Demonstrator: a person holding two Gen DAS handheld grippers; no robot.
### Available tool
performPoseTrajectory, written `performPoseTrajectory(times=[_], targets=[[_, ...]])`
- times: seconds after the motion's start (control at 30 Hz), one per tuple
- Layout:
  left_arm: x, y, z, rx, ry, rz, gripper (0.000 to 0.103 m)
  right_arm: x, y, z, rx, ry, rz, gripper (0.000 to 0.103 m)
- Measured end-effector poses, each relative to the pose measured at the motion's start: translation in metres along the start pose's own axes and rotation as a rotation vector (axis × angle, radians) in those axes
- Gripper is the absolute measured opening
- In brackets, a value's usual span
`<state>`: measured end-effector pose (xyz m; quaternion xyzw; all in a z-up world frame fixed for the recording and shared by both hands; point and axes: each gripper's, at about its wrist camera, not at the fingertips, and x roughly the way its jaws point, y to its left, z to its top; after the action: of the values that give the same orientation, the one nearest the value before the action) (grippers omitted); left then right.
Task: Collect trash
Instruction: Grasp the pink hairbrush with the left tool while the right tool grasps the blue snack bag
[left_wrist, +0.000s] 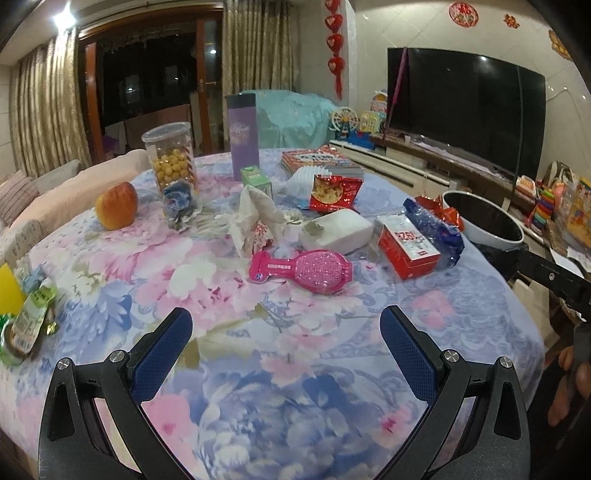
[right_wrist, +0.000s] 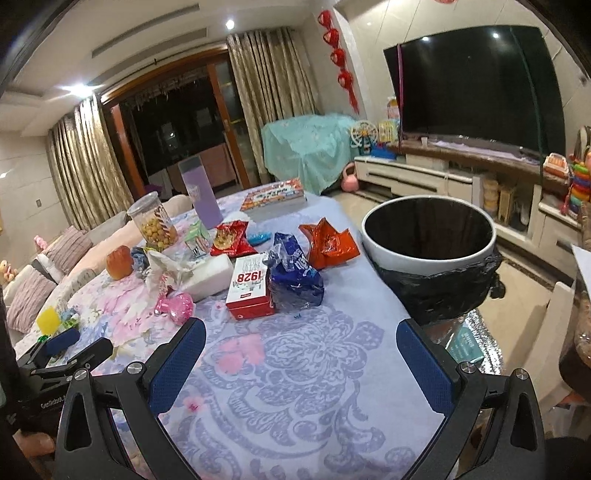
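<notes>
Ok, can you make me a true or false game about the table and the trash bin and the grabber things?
1. Both grippers are open and hold nothing. True: the left gripper and the right gripper each show a wide gap over the flowered tablecloth.
2. The trash bin has a black bag in it. True.
3. The blue wrapper is already in the bin. False: it lies on the table beside the red 1928 box.
4. The apple is green. False: it is red and yellow.
5. The pink hairbrush stands upright. False: it lies flat.
</notes>
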<state>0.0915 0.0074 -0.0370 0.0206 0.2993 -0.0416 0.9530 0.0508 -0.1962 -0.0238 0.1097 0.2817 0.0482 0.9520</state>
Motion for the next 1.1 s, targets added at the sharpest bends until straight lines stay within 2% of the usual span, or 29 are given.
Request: performPoseTrajectory(times=[0.13,0.27,0.43,0.5,0.63,0.8,0.87,0.93,0.97,1.0,1.03,1.07,1.1], targets=[[0.019,0.000,0.006,0.024,0.039,-0.018,0.103,0.018,-0.002,0.005,0.001,0.036,0.003,0.102],[0.040,0.000,0.012,-0.003,0.087,-0.046,0.103,0.036,-0.003,0.010,0.014,0.062,0.014,0.102],[0.061,-0.007,0.020,-0.041,0.133,-0.064,0.103,0.060,-0.007,0.016,0.025,0.100,0.015,0.096],[0.070,-0.011,0.023,-0.051,0.151,-0.060,0.103,0.069,-0.012,0.020,0.031,0.119,0.011,0.090],[0.085,-0.018,0.030,-0.070,0.177,-0.056,0.103,0.085,-0.020,0.026,0.046,0.149,0.023,0.084],[0.106,-0.027,0.033,-0.050,0.213,0.006,0.102,0.102,-0.024,0.029,0.053,0.185,0.052,0.079],[0.112,-0.029,0.033,-0.049,0.232,0.020,0.094,0.109,-0.027,0.031,0.062,0.204,0.066,0.074],[0.120,-0.028,0.032,-0.055,0.260,0.022,0.070,0.113,-0.029,0.032,0.069,0.215,0.078,0.071],[0.123,-0.027,0.032,-0.061,0.272,0.015,0.066,0.115,-0.029,0.033,0.070,0.219,0.084,0.068],[0.123,-0.027,0.031,-0.065,0.273,0.014,0.053,0.116,-0.028,0.033,0.068,0.222,0.088,0.063],[0.122,-0.026,0.031,-0.067,0.268,0.018,0.046,0.117,-0.028,0.033,0.065,0.225,0.092,0.060],[0.121,-0.025,0.031,-0.070,0.265,0.011,0.043,0.118,-0.026,0.033,0.058,0.230,0.096,0.052],[0.120,-0.024,0.030,-0.071,0.261,0.006,0.035,0.119,-0.023,0.032,0.052,0.231,0.095,0.050]])
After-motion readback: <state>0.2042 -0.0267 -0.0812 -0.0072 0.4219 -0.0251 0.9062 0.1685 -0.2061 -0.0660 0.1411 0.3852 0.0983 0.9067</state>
